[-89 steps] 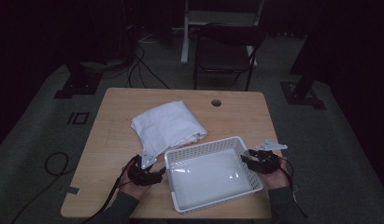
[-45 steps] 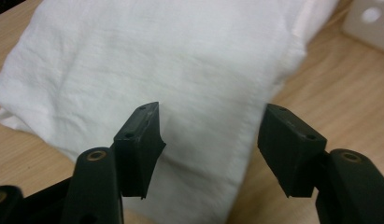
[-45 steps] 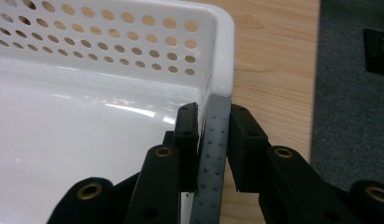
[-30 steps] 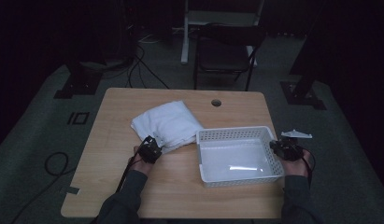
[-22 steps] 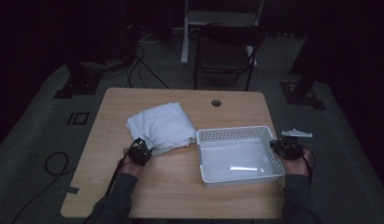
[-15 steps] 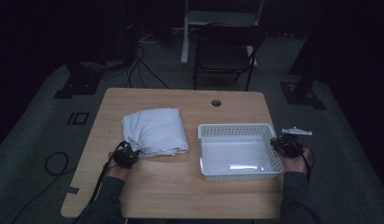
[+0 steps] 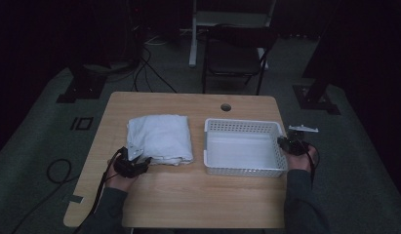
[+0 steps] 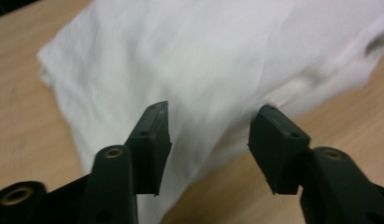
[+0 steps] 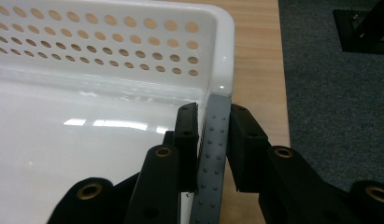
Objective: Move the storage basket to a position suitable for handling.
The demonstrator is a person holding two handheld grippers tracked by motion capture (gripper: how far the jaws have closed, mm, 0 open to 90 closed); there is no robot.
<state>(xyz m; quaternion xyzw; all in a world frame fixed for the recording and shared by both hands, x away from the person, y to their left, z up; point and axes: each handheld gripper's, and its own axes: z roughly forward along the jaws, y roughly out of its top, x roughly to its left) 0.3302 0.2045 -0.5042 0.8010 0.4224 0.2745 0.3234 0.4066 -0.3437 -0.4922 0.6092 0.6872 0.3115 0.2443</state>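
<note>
Compared with three seconds back: the white basket [image 7: 243,147] is no longer tilted up at the near edge of the table between both hands. It now sits flat on the right half of the table [image 7: 188,204], long side across, its right wall near the table's right edge. The folded white cloth [image 7: 160,138] has shifted too: it lay behind the basket, nearer the middle of the table; now it lies left of the basket, just beside it with a strip of bare wood between them.

Left gripper [image 7: 135,165]: was on the basket's left rim, then on the cloth a second ago. Now at the cloth's near-left corner, over the near-left part of the table. Jaws have just been opening; in the left gripper view the two black pads [image 8: 152,140] stand apart with the cloth [image 8: 217,70] behind and between them, neither visibly pressing on it. So released, not gripping.

Right gripper [image 7: 289,145]: same job throughout, clamped on the basket's right wall. In the right gripper view the pads [image 9: 187,135] pinch the grey dimpled rim strip [image 9: 213,154] from inside and outside, near the basket's far right corner [image 9: 222,42]. Closed tight on the basket. The hand has moved right with the basket since three seconds ago.

Cloth is flat and folded, wholly on the table. Basket interior shows bare white floor with glare.
</note>
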